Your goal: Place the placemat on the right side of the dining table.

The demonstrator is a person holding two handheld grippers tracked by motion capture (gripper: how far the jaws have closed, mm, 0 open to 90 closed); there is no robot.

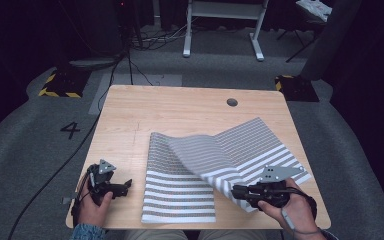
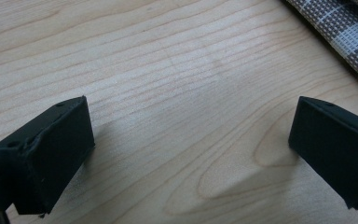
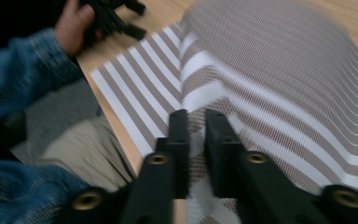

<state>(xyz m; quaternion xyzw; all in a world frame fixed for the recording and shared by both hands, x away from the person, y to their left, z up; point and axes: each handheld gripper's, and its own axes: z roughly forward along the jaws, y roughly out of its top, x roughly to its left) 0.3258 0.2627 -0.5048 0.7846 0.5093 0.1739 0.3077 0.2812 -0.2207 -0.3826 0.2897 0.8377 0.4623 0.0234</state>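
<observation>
A grey and white striped cloth (image 1: 200, 170) lies on the wooden table (image 1: 180, 107), partly folded, with its right part lifted and twisted over the left part. My right gripper (image 1: 237, 191) is shut on the cloth's near right corner (image 3: 196, 140), jaws pinching the fabric. My left gripper (image 1: 125, 185) rests low over bare wood left of the cloth, open, with nothing between its fingers (image 2: 51, 154). A cloth edge (image 2: 345, 32) shows at the top right of the left gripper view.
A round cable hole (image 1: 232, 102) sits in the table's far right part. A black cable (image 1: 60, 170) runs across the grey floor at the left. A white desk frame (image 1: 222, 25) stands beyond the table. The person's lap (image 3: 88, 158) is below the table's near edge.
</observation>
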